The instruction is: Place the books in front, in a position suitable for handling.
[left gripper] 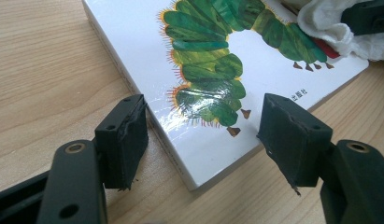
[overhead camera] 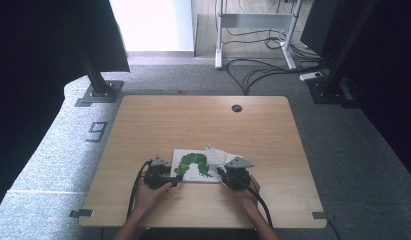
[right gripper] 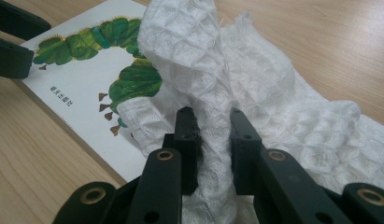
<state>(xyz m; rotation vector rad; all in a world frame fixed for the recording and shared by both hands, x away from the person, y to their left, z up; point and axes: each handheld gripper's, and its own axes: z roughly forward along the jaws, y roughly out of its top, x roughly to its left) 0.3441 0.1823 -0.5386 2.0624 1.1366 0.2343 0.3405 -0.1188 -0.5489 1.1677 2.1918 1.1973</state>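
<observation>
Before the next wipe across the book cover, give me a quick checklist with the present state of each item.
1. Right hand-held gripper clamped on the cloth: ok.
2. Cloth on the book: ok, it lies over the cover's right end.
3. Left hand-held gripper steadying the book: not ok, its jaws straddle the near corner without pressing.
4. Book flat on the table: ok.
5. Cover already clean: cannot tell; glare hides part of the caterpillar.
</observation>
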